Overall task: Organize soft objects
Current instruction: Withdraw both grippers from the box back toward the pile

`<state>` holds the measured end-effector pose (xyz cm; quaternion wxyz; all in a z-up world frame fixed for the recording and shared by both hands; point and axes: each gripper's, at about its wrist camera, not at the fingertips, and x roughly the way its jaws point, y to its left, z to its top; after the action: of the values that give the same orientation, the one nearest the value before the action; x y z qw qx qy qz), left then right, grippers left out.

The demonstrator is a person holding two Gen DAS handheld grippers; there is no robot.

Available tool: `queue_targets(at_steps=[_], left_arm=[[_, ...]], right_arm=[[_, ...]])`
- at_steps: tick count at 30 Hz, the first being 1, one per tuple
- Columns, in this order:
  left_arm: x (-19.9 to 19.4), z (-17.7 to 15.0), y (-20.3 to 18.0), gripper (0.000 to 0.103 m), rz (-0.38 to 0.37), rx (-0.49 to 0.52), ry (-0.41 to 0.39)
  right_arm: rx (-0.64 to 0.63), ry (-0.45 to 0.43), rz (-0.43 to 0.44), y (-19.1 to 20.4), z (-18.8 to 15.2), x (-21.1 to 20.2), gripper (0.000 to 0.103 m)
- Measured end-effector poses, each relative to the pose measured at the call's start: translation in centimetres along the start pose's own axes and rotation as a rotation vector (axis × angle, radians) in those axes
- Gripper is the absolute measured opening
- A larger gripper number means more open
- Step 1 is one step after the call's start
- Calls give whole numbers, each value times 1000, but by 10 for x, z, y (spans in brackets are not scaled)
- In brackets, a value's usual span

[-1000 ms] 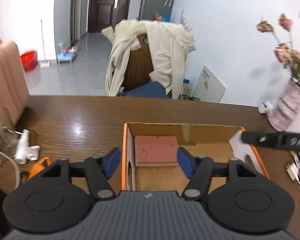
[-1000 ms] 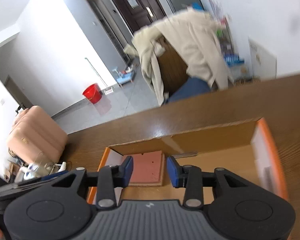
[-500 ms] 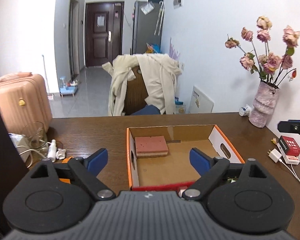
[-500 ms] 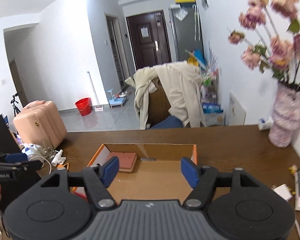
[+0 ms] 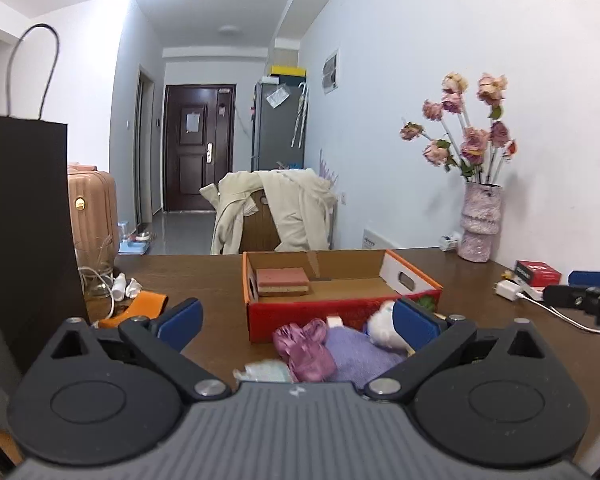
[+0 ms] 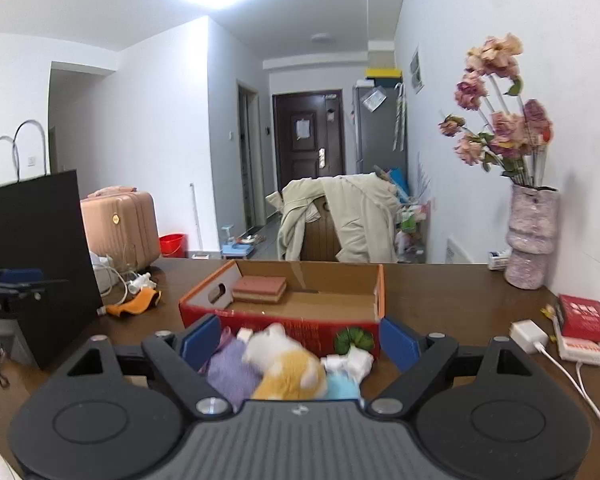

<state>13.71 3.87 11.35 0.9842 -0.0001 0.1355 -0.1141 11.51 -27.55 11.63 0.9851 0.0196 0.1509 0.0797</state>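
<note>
Both grippers are pulling back from the cardboard box (image 5: 342, 276), leaving the pink sponge (image 5: 283, 281) lying inside at its far left corner, so one soft item is looking sorted. The left gripper (image 5: 296, 318) is spreading to its widest, gripping nothing; the right gripper (image 6: 300, 338) is opening too, empty. The right view is showing an orange-white plush (image 6: 288, 366); the left view alone is catching a pink bow (image 5: 306, 346).

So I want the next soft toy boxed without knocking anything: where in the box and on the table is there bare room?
The cardboard box floor is bare right of the pink sponge. The table is bare between box and vase. Crowded: the soft toys before the box, cables and orange cloth at left, the charger at right.
</note>
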Motion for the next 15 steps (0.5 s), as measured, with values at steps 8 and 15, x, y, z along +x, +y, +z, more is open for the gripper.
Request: queue_targets(at_steps=[8,15], left_arm=[[-8,-43,-8,103,9,40,54],[24,-45,-18,103,-58,51,79]], right_arm=[[7,13,-69,22,-67,-22,87],[2,47,-45,30,-77,2,87]])
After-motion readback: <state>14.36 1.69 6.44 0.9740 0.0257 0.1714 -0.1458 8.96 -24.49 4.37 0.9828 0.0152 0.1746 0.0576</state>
